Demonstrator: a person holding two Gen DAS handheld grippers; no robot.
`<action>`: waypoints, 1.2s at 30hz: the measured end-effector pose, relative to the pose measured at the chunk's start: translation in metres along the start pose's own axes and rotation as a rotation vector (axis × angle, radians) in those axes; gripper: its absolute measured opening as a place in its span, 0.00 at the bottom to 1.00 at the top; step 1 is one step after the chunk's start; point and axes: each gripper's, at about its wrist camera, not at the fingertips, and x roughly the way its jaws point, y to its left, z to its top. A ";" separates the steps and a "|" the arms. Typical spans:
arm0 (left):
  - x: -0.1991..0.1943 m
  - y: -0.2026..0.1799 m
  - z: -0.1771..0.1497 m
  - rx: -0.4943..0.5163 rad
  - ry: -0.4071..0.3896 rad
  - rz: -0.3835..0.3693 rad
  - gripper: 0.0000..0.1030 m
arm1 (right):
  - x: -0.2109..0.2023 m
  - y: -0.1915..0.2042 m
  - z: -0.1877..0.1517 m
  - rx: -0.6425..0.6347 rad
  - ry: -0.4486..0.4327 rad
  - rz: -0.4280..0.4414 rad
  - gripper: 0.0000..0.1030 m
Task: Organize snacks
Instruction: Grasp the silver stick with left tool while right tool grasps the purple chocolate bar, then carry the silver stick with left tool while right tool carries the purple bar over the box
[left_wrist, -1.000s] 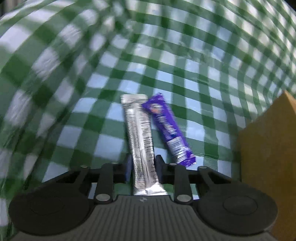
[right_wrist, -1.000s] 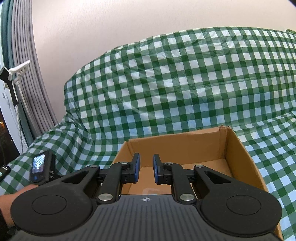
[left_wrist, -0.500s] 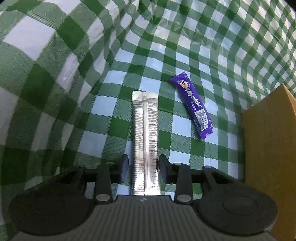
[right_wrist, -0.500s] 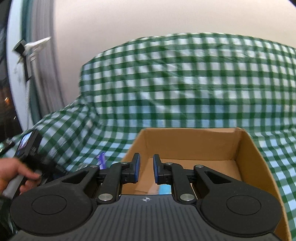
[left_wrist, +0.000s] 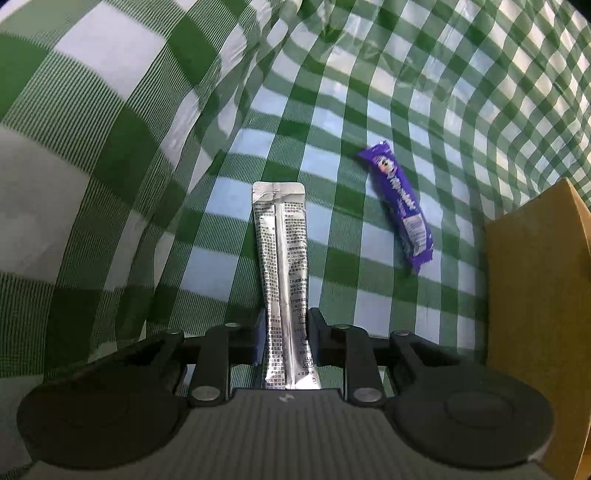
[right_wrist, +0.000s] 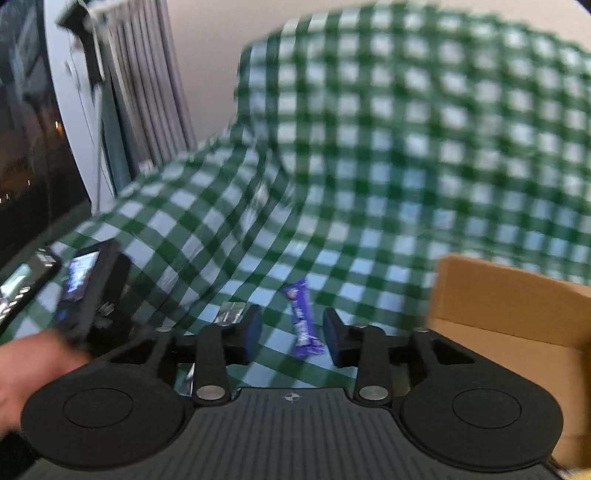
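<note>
A long silver sachet (left_wrist: 282, 258) sits between the fingers of my left gripper (left_wrist: 284, 325), which is shut on it just above the green checked cloth (left_wrist: 147, 184). A purple snack bar (left_wrist: 400, 201) lies on the cloth to its right. In the right wrist view, my right gripper (right_wrist: 291, 332) is open over the purple snack bar (right_wrist: 303, 325), which shows between its fingers. The silver sachet's tip (right_wrist: 231, 312) shows at the left beside the left hand-held gripper (right_wrist: 88, 291).
An open cardboard box (left_wrist: 535, 295) stands right of the snacks; it also shows in the right wrist view (right_wrist: 509, 299). The cloth rises in a fold behind (right_wrist: 406, 129). Curtains and a dark window (right_wrist: 37, 147) are at the far left.
My right gripper has swung left from above the box to over the purple bar and has opened. My left gripper has closed on the silver sachet, and the purple bar sits farther right in its view.
</note>
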 end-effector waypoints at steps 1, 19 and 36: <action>0.000 0.001 0.000 0.003 0.001 0.002 0.26 | 0.020 0.006 0.005 0.005 0.030 -0.006 0.41; 0.003 0.004 -0.001 -0.027 0.013 -0.013 0.29 | 0.174 0.022 -0.015 -0.080 0.249 -0.185 0.34; -0.036 0.005 -0.018 -0.032 -0.057 -0.104 0.23 | -0.022 0.020 -0.031 0.089 -0.003 -0.059 0.21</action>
